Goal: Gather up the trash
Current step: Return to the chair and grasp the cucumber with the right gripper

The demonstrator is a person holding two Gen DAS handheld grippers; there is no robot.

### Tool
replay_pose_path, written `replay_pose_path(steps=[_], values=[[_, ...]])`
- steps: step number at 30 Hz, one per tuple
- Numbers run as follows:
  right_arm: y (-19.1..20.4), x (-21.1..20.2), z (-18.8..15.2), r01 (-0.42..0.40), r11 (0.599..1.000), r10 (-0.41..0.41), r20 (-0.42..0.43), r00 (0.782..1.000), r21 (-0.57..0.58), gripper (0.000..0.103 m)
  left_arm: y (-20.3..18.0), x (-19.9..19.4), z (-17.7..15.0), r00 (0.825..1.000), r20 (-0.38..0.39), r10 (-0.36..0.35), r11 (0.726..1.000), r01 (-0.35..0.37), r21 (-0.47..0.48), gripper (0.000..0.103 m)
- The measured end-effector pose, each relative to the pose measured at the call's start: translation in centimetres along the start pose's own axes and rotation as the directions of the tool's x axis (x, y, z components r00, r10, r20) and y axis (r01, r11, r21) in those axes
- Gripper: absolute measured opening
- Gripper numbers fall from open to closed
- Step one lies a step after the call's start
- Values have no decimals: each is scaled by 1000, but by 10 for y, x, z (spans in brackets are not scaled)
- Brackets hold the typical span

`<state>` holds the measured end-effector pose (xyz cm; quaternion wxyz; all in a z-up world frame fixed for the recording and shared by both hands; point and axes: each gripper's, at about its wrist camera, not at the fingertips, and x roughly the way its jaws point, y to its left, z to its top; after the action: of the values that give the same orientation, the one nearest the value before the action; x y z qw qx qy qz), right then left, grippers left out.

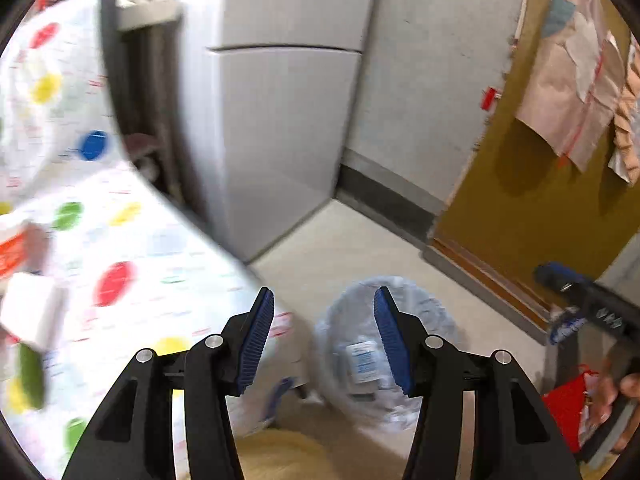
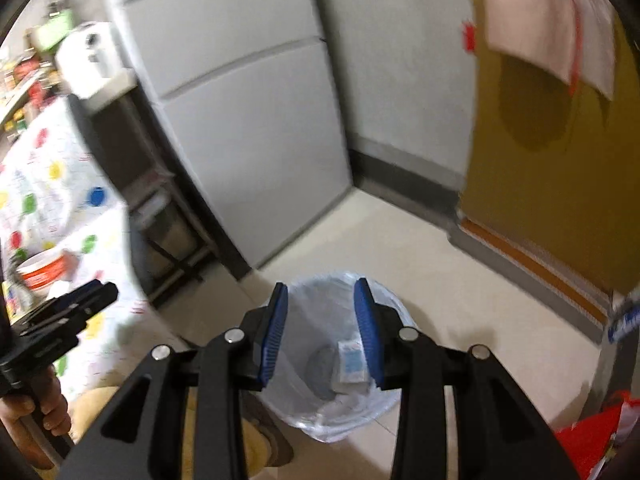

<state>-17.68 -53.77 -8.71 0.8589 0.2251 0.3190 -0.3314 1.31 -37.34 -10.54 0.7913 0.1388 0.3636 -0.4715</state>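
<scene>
A trash bin lined with a clear plastic bag point(image 2: 320, 416) stands on the floor below both grippers; it also shows in the left wrist view point(image 1: 352, 308). A white and blue packet point(image 2: 352, 364) lies inside it, also seen in the left wrist view point(image 1: 362, 362). My right gripper point(image 2: 321, 332) is open and empty above the bin. My left gripper point(image 1: 324, 340) is open and empty, between the table edge and the bin. The right gripper also appears at the right of the left wrist view point(image 1: 576, 292).
A table with a polka-dot cloth point(image 1: 132, 248) is at the left, holding a white box point(image 1: 32, 312) and a red and white tub point(image 2: 42, 270). A white fridge point(image 2: 248, 120) stands behind. A yellow door point(image 2: 552, 184) is at the right. A red bag point(image 2: 588, 440) lies at lower right.
</scene>
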Motion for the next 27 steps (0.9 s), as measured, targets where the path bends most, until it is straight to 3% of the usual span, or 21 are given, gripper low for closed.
replay_pose_path(steps=[2,5,9,12,19,23,27], values=[[18,-7,2,-55,998,55,-1,998,-7,41,15,-20,-7,1000,13,26,999,-25,-19,54],[54,-8,1,-170,985,169,-38,985,-38,41,44,-50,-23,998,18,68,996,-67,-56,54],[126,-8,-7,-295,938,281,-101,954,-180,42,84,-87,-45,990,21,141,982,-137,-130,54],[181,-10,-17,-374,890,346,-149,926,-261,52,116,-117,-67,963,20,267,952,-261,-162,54],[283,2,-47,-459,783,383,-258,887,-419,53,191,-157,-102,914,-33,404,870,-396,-294,54],[332,25,-67,-497,729,375,-332,865,-470,53,226,-171,-116,874,-55,482,811,-470,-349,54],[370,43,-79,-504,704,362,-358,861,-500,53,247,-173,-121,884,-65,463,803,-449,-391,54]])
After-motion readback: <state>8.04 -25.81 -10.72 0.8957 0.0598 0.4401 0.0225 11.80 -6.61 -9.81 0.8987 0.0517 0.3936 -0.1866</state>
